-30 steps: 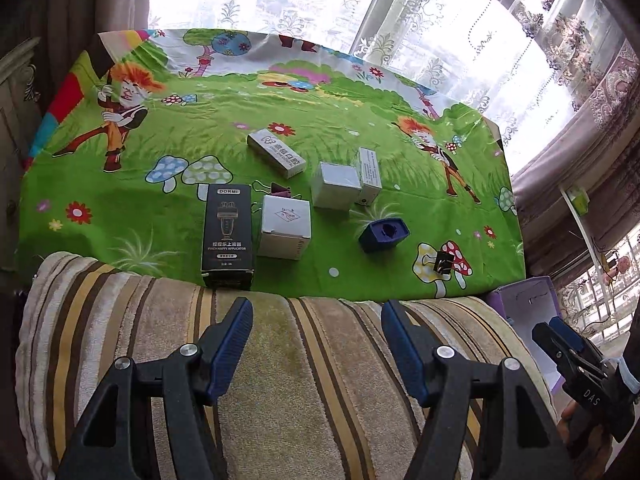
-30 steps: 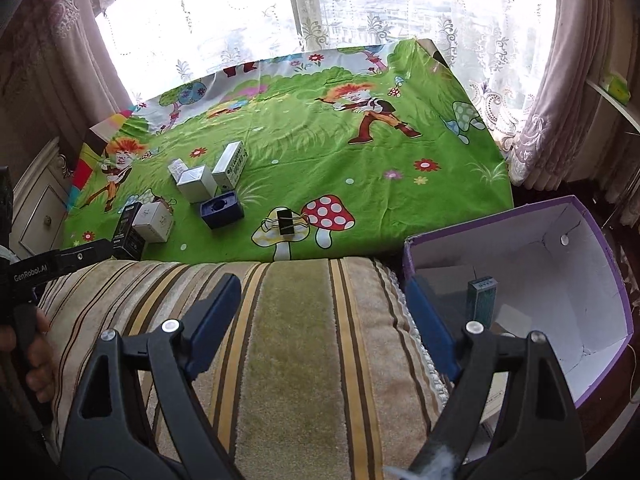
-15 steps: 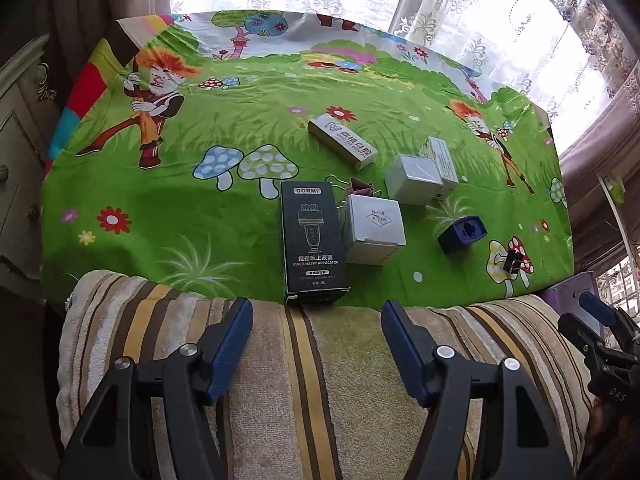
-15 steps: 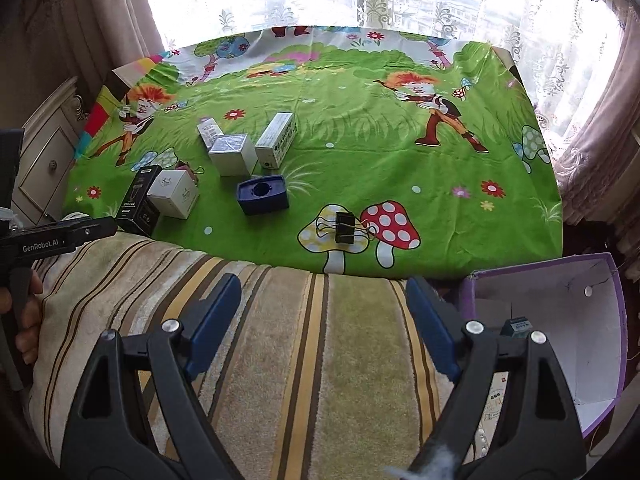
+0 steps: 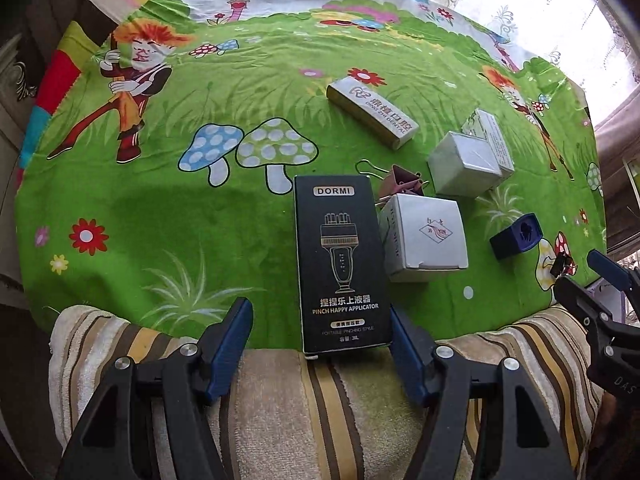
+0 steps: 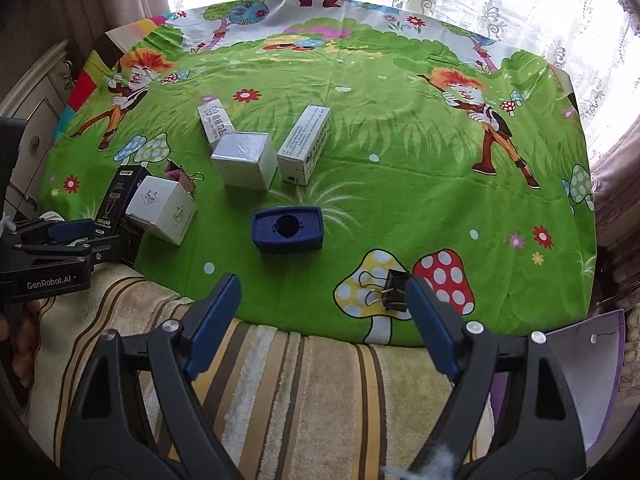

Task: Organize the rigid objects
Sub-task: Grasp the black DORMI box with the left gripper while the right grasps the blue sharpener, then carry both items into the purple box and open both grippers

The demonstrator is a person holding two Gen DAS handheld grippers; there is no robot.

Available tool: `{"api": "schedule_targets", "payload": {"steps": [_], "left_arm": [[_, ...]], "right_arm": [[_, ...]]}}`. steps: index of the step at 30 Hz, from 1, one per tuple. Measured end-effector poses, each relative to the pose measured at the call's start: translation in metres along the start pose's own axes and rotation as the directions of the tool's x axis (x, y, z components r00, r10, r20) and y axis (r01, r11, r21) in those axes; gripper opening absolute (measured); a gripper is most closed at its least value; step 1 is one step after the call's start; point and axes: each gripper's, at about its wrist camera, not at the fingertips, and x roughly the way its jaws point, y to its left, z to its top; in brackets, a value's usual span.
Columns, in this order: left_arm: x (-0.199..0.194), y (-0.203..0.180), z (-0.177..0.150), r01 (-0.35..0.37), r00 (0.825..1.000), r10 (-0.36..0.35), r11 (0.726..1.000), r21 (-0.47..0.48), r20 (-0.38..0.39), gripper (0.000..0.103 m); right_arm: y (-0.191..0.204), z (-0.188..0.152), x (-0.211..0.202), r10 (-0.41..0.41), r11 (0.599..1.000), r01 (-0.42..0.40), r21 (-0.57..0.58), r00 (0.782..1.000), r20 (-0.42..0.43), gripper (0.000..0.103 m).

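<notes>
A black DORMI box (image 5: 340, 260) lies flat on the green cartoon cloth (image 5: 160, 208), its near end between the fingers of my open left gripper (image 5: 322, 332), nearer the right finger. Beside it stand a white cube box (image 5: 424, 236), a pink binder clip (image 5: 402, 184), a grey cube box (image 5: 464, 164), a long grey box (image 5: 372, 114) and a blue sharpener (image 5: 516, 236). My right gripper (image 6: 322, 300) is open and empty. The blue sharpener (image 6: 287, 229) lies just ahead of it. A black binder clip (image 6: 394, 290) sits by its right finger.
A striped towel (image 6: 300, 392) covers the table's near edge under both grippers. A purple-edged white box (image 6: 580, 364) stands low at the right of the table. A tall white box (image 6: 306, 144) lies mid-cloth. Curtains and a window lie behind; a cabinet (image 6: 32, 128) stands left.
Both grippers moved forward toward the table. The left one swung onto the black DORMI box, now between its fingers. The right one turned left, away from the purple box, toward the sharpener and black clip.
</notes>
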Motion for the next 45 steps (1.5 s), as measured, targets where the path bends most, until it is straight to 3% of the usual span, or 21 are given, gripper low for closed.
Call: {"api": "schedule_targets", "payload": {"steps": [8,14,15,18,20,25,30,37,45], "left_arm": [[0.007,0.004,0.006,0.008,1.000,-0.008,1.000,-0.025,0.017,0.043],[0.007,0.008,0.008,0.028,0.999,-0.026,0.999,-0.046,0.042,0.042],[0.006,0.008,0.008,0.028,0.999,-0.026,0.998,-0.047,0.047,0.041],[-0.002,0.013,0.001,0.030,0.997,-0.025,0.998,-0.057,0.075,0.040],[-0.008,0.014,-0.001,0.025,0.995,-0.018,0.997,-0.067,0.099,0.040],[-0.023,0.013,-0.005,0.012,0.986,0.000,0.997,-0.071,0.168,0.040],[-0.043,0.011,-0.009,0.016,0.969,0.006,0.996,-0.088,0.245,0.040],[-0.061,0.003,-0.017,0.113,0.958,-0.078,0.988,-0.110,0.277,0.040],[-0.075,-0.047,-0.032,0.177,0.944,-0.166,0.984,-0.012,0.285,0.040]], "right_arm": [[0.005,0.020,0.030,0.014,1.000,-0.014,0.003,0.999,-0.042,0.086],[0.001,0.031,0.055,0.068,0.997,-0.064,0.048,0.994,-0.088,0.085],[0.001,0.033,0.059,0.067,0.997,-0.063,0.051,0.993,-0.094,0.082],[0.002,0.034,0.067,0.076,0.996,-0.071,0.048,0.990,-0.119,0.061],[0.004,0.034,0.066,0.064,0.998,-0.061,0.031,0.992,-0.109,0.054],[0.006,0.028,0.059,0.065,0.998,-0.063,0.023,0.995,-0.078,0.054],[0.003,0.021,0.032,0.034,0.999,-0.034,0.025,0.999,0.009,0.054],[-0.009,0.007,-0.005,-0.010,0.998,0.005,0.055,0.995,0.098,0.054],[-0.033,-0.023,-0.044,-0.075,0.992,0.056,0.114,0.983,0.168,0.054]]}}
